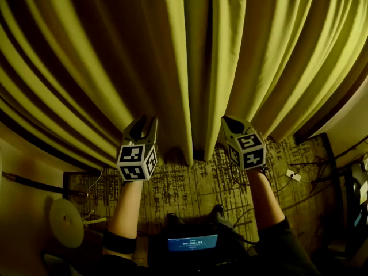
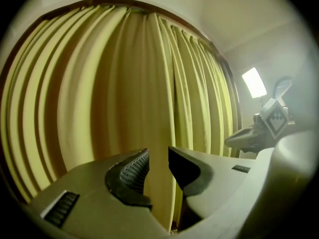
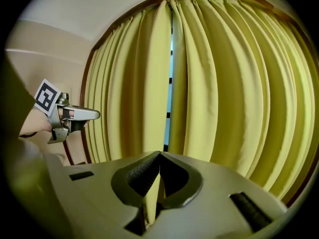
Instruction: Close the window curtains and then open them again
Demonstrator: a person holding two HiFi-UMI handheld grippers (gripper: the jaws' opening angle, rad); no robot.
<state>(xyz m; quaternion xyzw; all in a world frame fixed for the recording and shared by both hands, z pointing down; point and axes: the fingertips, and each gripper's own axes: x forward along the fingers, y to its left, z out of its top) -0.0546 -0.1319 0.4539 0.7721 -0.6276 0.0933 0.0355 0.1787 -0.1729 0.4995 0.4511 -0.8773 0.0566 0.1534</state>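
1. Nearest to the head camera, a lit screen (image 1: pixel 192 243) sits at the bottom edge of the frame. Both forearms reach forward from there over the patterned floor covering (image 1: pixel 195 183).

2. Left claw (image 1: pixel 145 119): it is level with the lower part of the curtains, with its marker cube facing the head camera. In the left gripper view the jaws stand apart. The inner edge of the left curtain panel (image 1: pixel 86 56) hangs in the gap between the two pads and runs down into the throat. I cannot confirm that either pad presses on the cloth, so I read this claw as open around the edge and not clamped.

3. Right claw (image 1: pixel 231 123): it is at about the same height, just to the right of the centre line. In the right gripper view the jaws are together at the tips. A thin fold of yellow cloth is pinched between the pads and trails down through the throat. The cloth is the inner edge of the right curtain panel (image 1: pixel 287 50), so this claw is gripping it.

4. Beyond the claws, the two panels hang in deep vertical pleats and almost meet at the centre. A narrow slit (image 3: pixel 170 59) between them shows bluish light.

5. Each claw is visible in the other's view, well apart to the side.
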